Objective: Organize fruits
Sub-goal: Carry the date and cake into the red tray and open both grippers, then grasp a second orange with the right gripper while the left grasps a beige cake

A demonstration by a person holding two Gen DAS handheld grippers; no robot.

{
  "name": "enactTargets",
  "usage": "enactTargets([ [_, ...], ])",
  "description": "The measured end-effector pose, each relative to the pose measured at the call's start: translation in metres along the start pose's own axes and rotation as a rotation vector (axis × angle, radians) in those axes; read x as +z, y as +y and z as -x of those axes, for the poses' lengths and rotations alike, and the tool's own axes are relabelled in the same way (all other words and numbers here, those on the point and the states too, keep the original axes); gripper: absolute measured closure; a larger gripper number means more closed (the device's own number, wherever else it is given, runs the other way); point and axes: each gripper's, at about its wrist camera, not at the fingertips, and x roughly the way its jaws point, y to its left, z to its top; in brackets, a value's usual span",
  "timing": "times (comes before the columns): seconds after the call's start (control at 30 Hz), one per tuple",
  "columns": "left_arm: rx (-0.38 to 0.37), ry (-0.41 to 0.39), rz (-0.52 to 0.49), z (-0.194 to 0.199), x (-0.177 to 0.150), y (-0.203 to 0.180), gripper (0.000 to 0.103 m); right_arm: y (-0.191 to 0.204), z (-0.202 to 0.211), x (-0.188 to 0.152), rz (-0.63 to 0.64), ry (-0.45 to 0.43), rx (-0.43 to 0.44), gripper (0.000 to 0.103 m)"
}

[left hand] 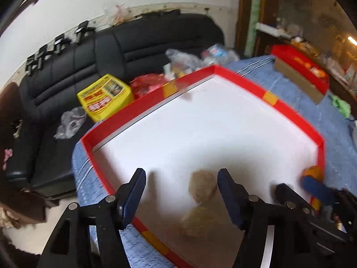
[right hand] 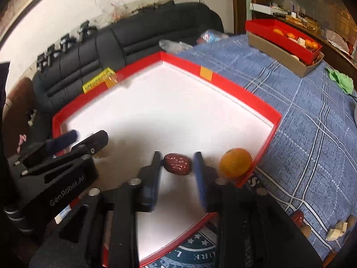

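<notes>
A big red-rimmed tray with a white floor lies on the blue checked cloth. My left gripper is open over the tray's near side; two blurred tan walnut-like lumps lie on the floor between and below its fingers. My right gripper is open, its fingers on either side of a dark red date on the tray floor, a small gap on each side. An orange tangerine sits in the tray's right corner; it also shows in the left wrist view.
A smaller red box of fruit on a cardboard box stands at the far right. A date and pale pieces lie on the cloth. A black sofa with a yellow box and plastic bags is behind.
</notes>
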Motion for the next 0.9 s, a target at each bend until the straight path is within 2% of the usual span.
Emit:
enactTargets([
  [0.03,-0.001,0.006,-0.003,-0.001,-0.001,0.001,0.038,-0.001,-0.004,-0.001,-0.003,0.017,-0.022,0.044],
  [0.17,0.001,-0.040,0.032,0.016,-0.001,0.009,0.038,-0.004,0.000,-0.003,-0.006,0.022,-0.026,0.042],
  [0.3,-0.048,-0.149,0.069,0.056,0.000,0.011,0.036,-0.001,0.034,-0.003,0.013,-0.061,-0.026,0.030],
  [0.4,-0.095,-0.241,0.059,0.089,-0.006,0.004,0.032,-0.005,0.073,-0.008,0.016,-0.147,-0.034,0.030],
  [0.5,-0.180,-0.306,0.016,0.116,-0.020,-0.012,0.030,-0.017,0.117,-0.026,0.010,-0.237,-0.059,0.030],
  [0.57,-0.240,-0.311,-0.029,0.127,-0.034,-0.028,0.029,-0.030,0.139,-0.041,-0.010,-0.268,-0.079,0.030],
  [0.67,-0.310,-0.286,-0.116,0.133,-0.058,-0.054,0.029,-0.062,0.166,-0.081,-0.069,-0.285,-0.113,0.030],
  [0.83,-0.411,-0.208,-0.290,0.129,-0.102,-0.105,0.029,-0.116,0.180,-0.143,-0.160,-0.211,-0.244,0.030],
  [0.9,-0.436,-0.185,-0.341,0.130,-0.114,-0.122,0.029,-0.137,0.179,-0.164,-0.205,-0.168,-0.268,0.030],
])
